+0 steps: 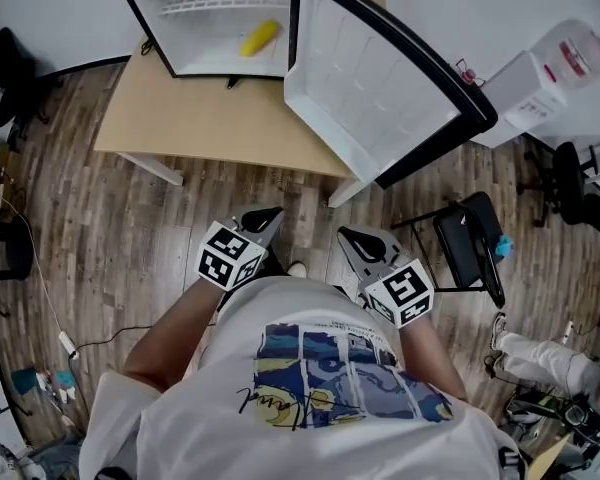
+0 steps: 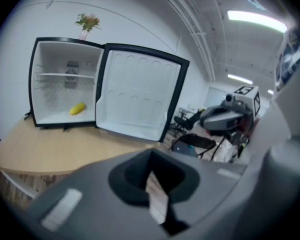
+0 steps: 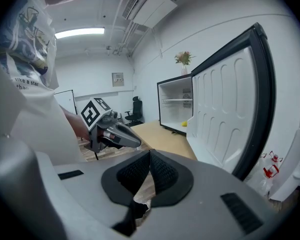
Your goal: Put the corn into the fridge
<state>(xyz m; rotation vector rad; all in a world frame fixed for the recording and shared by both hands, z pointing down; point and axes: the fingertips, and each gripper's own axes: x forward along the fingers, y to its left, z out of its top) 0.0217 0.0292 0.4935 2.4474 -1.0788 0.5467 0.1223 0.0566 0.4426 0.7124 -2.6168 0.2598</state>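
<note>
The yellow corn (image 1: 259, 37) lies on the floor of the small open fridge (image 1: 185, 20) that stands on the wooden table (image 1: 210, 118). The fridge door (image 1: 380, 78) is swung wide to the right. Both grippers are held close to my body, well short of the table. My left gripper (image 1: 268, 216) is shut and holds nothing. My right gripper (image 1: 353, 238) has its pads together and is also empty. In the left gripper view the corn (image 2: 77, 108) shows inside the fridge, far beyond the jaws. In the right gripper view the corn (image 3: 184, 124) is a small spot past the door (image 3: 230, 109).
A black folding chair (image 1: 468, 246) stands to the right of me. A white water dispenser (image 1: 555, 73) is at the far right. Someone's legs (image 1: 540, 360) reach in at the lower right. Cables (image 1: 65, 343) lie on the wood floor at the left. A potted plant (image 2: 88, 22) tops the fridge.
</note>
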